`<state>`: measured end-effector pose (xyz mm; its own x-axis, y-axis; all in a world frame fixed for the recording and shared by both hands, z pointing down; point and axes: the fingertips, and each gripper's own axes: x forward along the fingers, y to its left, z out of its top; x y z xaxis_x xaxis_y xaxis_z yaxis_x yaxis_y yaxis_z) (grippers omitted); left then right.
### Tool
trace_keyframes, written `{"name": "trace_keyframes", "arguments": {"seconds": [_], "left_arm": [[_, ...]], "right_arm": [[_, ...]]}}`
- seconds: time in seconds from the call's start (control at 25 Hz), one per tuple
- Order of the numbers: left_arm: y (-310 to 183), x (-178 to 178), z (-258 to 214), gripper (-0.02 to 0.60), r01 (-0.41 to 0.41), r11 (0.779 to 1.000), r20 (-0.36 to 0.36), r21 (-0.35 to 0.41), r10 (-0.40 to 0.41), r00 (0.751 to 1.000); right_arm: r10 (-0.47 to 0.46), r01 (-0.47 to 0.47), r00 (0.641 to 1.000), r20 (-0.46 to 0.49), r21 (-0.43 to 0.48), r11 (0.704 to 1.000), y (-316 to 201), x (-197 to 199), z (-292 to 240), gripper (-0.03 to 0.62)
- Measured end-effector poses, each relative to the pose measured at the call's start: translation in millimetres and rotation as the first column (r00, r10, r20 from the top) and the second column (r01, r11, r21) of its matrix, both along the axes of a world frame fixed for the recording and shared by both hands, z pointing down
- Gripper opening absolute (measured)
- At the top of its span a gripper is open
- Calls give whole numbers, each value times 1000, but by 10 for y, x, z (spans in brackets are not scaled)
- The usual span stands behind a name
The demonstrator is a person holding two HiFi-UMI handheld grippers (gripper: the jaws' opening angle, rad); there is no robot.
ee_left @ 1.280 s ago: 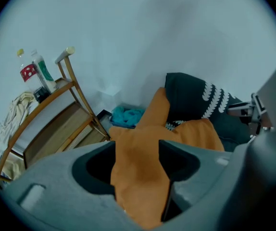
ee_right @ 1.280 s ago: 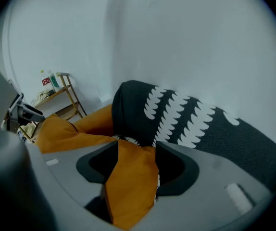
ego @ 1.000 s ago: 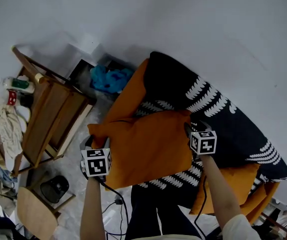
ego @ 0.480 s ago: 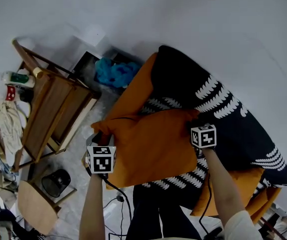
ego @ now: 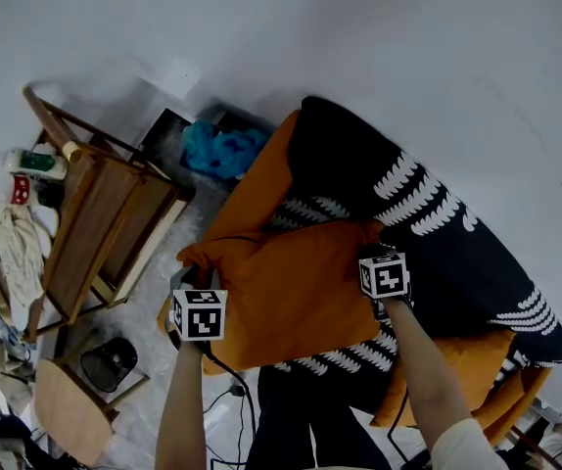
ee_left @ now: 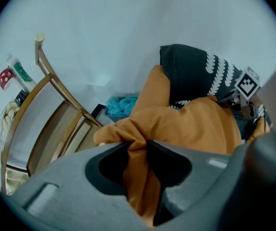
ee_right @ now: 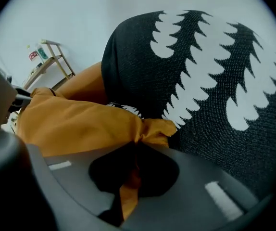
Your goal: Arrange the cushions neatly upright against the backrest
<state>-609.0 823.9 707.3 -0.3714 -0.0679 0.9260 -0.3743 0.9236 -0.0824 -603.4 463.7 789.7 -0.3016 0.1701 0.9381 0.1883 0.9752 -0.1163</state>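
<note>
- Orange fabric cushion (ego: 291, 292): lies flattish across seat of orange sofa (ego: 257, 179), in front of black knit cover w/ white crescent marks (ego: 398, 189); not yet upright.
- Handling, by judgement: light, soft, floppy. Fabric bunches easily and may slip from a thin pinch. Best taken at two opposite corners, w/ some filling in the bite.
- Left gripper (ee_left: 137, 174): jaws just been closing, now clamped on a bunched fold at cushion's left corner.
- Right gripper (ee_right: 127, 182): jaws just been closing, now nearly together, nipping thin fabric at cushion's right corner, just beside black cover.
- Second orange cushion (ego: 457, 360): lower right, partly under black cover.
- Containers: dark box on floor (ego: 166, 130) near sofa's end, turquoise cloth (ego: 217, 150) bundled in it.
- Wooden rack (ego: 105, 228): further left, apart from sofa; small bottles on top, contents too small to tell.
</note>
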Motion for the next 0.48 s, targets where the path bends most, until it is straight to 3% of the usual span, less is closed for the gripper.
{"name": "trace_keyframes", "arguments": {"seconds": [0.24, 0.48], "left_arm": [[-39, 75, -103, 96, -17, 999, 22, -39, 18, 1000], [-31, 261, -248, 55, -24, 999, 33, -31, 25, 999]], "right_arm": [[-22, 22, 1000, 20, 11, 1000, -36, 109, -227, 17], [17, -16, 998, 58, -21, 1000, -26, 325, -561, 17]]}}
